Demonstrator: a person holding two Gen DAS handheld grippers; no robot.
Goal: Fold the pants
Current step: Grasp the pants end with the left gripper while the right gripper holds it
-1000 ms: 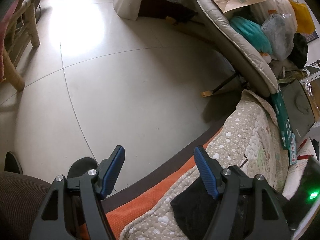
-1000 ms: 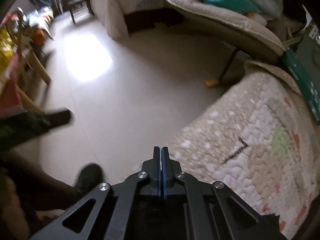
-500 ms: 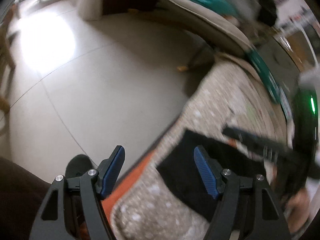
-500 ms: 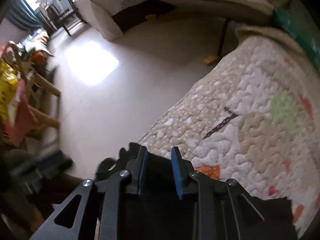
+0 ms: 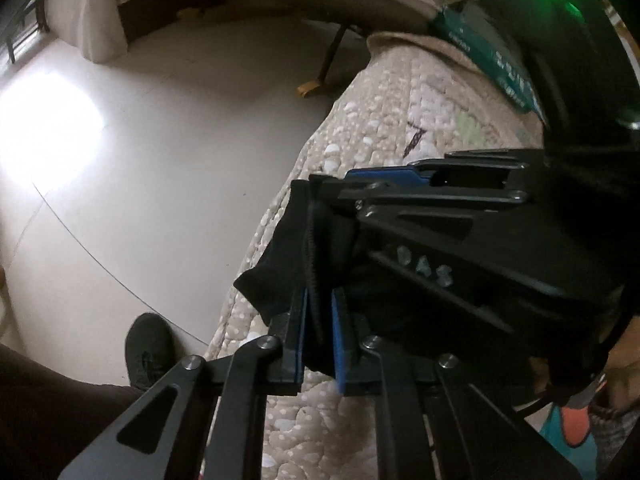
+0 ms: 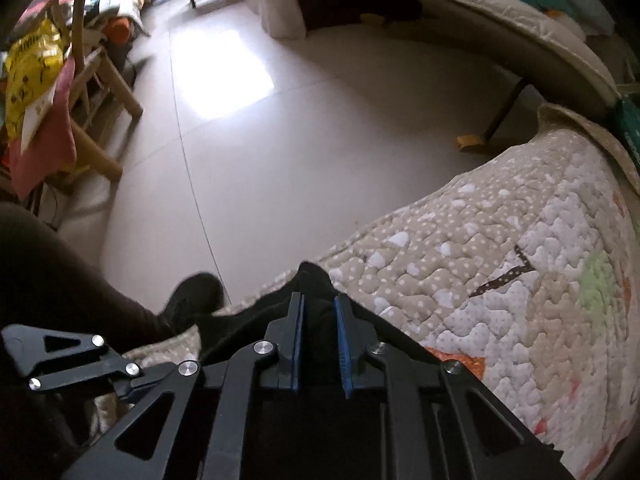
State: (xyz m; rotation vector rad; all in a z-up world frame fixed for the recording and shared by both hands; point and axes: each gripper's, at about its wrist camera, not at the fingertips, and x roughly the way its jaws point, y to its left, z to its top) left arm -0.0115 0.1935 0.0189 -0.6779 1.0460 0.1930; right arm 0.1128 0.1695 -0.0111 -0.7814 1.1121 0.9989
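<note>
Now both tools pinch the black pants [image 5: 280, 280] over the quilt [image 6: 500, 280]: left tool [image 5: 319, 320] narrow, clamped; right tool [image 6: 319, 328] narrow, closing on the fabric.

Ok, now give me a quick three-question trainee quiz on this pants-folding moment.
1. True or false: the black pants lie on the floor.
2. What does the left hand-held gripper pinch? A quilt, B black pants, C yellow bag.
3. What colour are its pads?
Key: 1 false, they are on the quilt; 2 B; 3 blue.
</note>
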